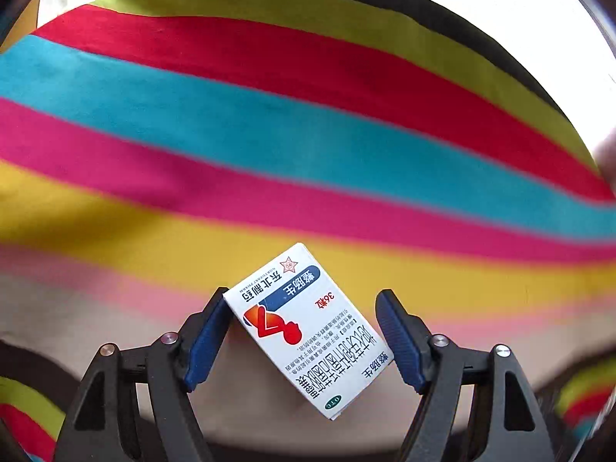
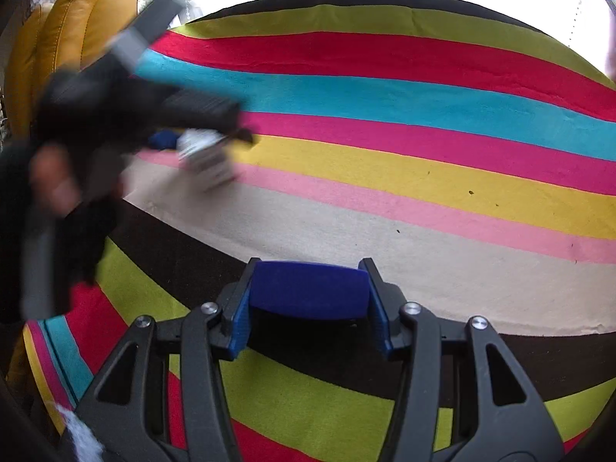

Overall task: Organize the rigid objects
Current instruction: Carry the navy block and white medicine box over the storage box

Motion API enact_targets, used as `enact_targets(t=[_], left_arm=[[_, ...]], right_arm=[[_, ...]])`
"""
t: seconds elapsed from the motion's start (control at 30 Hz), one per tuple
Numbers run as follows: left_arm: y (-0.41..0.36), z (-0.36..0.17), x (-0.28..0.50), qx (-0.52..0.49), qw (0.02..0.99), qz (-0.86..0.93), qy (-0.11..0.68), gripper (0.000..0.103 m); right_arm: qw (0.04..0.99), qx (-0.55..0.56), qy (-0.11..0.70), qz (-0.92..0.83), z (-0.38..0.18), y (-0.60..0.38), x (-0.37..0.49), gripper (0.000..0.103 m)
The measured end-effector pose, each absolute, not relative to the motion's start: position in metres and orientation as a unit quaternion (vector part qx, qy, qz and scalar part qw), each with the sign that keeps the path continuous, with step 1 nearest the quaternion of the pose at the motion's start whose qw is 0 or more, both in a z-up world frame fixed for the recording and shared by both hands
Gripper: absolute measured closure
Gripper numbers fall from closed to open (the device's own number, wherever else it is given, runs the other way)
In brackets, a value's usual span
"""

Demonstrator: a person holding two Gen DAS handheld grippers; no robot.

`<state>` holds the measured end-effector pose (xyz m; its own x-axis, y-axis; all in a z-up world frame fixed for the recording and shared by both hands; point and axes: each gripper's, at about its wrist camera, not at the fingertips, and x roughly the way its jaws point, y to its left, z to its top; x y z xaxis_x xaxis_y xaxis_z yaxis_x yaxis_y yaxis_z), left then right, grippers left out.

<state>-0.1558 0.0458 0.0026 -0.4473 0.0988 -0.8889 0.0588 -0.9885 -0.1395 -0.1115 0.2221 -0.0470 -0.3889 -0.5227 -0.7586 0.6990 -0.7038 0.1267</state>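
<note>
Medicine carton (image 1: 304, 327), white, light, stiff and crushable, sits tilted between the left gripper (image 1: 304, 337)'s jaws, touching the nine-o'clock pad with three-o'clock clear, best pinched across its narrow sides; the right gripper (image 2: 308, 304) clamps a blue block (image 2: 308, 287) over the striped cloth (image 2: 385, 154).

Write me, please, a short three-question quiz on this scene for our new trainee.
1. True or false: the right tongs are empty.
2. What sits between the fingers of the left tongs? A) a white medicine box B) a cup C) a spoon
3. What surface lies beneath both tongs?

Key
1. False: they are closed on a blue block.
2. A: the white medicine box, lying at a slant between the pads.
3. A striped cloth in many colours.
</note>
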Motion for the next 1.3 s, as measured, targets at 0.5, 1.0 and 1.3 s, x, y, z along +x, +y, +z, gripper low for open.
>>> enact_targets(t=[0.5,1.0,1.3], left_arm=[[-0.004,0.005,-0.016,-0.524,-0.033,0.84,-0.137,0.023],[0.0,0.003,0.074,-0.465,-0.008,0.883,-0.067,0.061],[-0.02,-0.002,0.084,-0.445,0.007,0.894,-0.06,0.061]], right_arm=[[0.35,0.404,0.145,-0.832,-0.046,0.213,-0.105,0.048],[0.3,0.419,0.14,-0.846,-0.042,0.212,-0.023,0.049],[0.313,0.425,0.143,-0.837,-0.037,0.193,0.06,0.049]])
